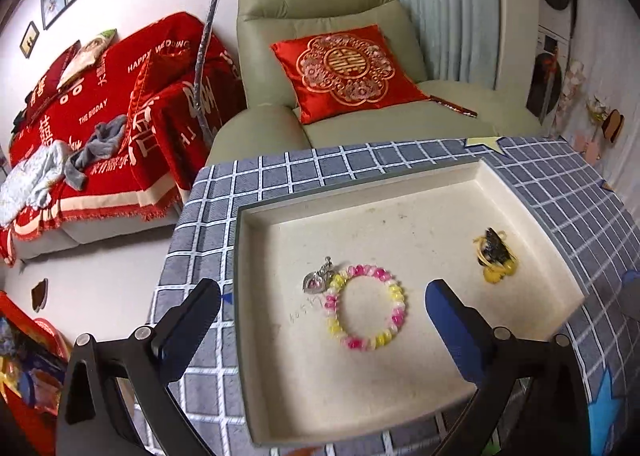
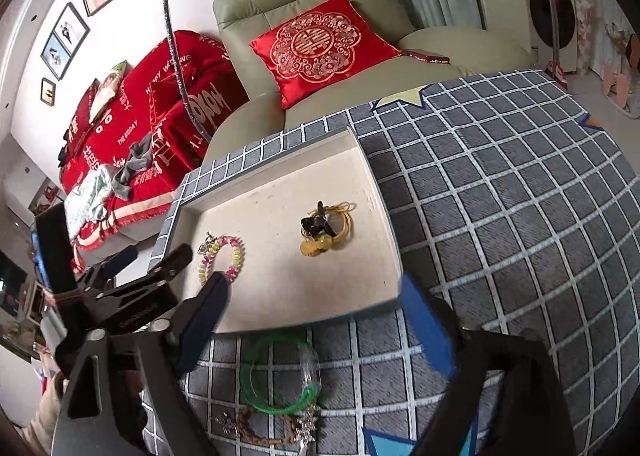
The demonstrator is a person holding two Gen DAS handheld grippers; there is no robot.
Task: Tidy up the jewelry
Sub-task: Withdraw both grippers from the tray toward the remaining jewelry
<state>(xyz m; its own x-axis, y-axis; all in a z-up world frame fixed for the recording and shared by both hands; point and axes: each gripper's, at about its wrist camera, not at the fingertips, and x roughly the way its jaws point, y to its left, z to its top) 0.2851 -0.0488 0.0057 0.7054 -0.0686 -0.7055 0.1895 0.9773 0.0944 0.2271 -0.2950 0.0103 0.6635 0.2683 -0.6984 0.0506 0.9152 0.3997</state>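
Both tongs (image 1: pixel 324 320) (image 2: pixel 316 320) wide and empty (round beaded bracelet (image 1: pixel 366 306) in shallow felt tray (image 1: pixel 360 396)).

Both grippers are black angular frames with silver round screws at the lower frame corners; the left gripper (image 1: pixel 322 298) and right gripper (image 2: pixel 320 292) carry blue-faced finger pads (image 1: pixel 452 320).
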